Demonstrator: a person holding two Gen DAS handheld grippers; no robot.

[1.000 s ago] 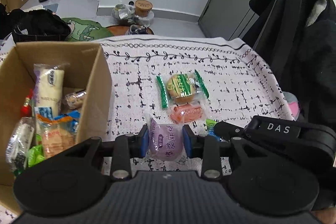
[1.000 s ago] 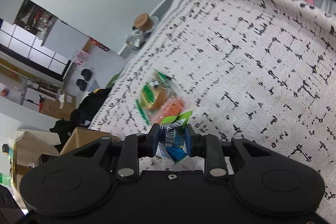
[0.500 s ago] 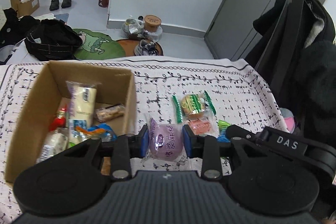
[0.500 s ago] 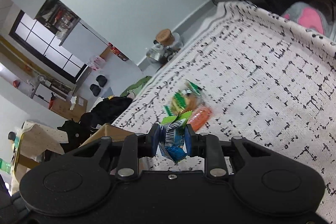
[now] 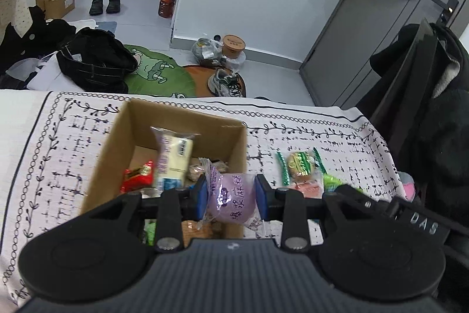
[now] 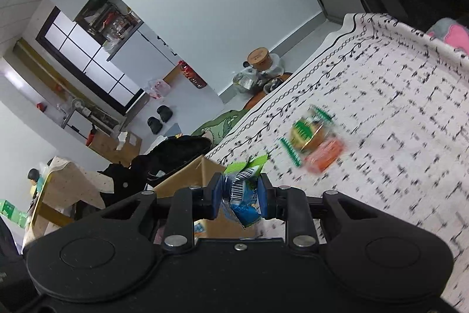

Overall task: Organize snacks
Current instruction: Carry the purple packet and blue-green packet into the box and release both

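My left gripper [image 5: 231, 198] is shut on a purple snack packet [image 5: 233, 197] and holds it above the right wall of the open cardboard box [image 5: 117, 143]. The box holds several snacks, among them a pale yellow packet [image 5: 173, 157] and a red one [image 5: 136, 176]. My right gripper [image 6: 241, 197] is shut on a blue and green snack packet [image 6: 241, 192], raised over the cloth beside the box [image 6: 187, 175]. A green-wrapped round snack [image 5: 299, 165] and an orange packet [image 5: 307, 188] lie on the cloth right of the box; both also show in the right wrist view [image 6: 307, 132].
The table carries a white cloth with black marks [image 5: 58, 154]. A black coat on a chair [image 5: 433, 113] stands at the right edge. Beyond the far edge, the floor holds a black bag [image 5: 93, 60], a green mat [image 5: 152, 72] and a shoe [image 5: 225, 79].
Both grippers have risen and shifted left, each keeping its packet. The left one now holds the purple packet over the box's right wall instead of over the cloth.
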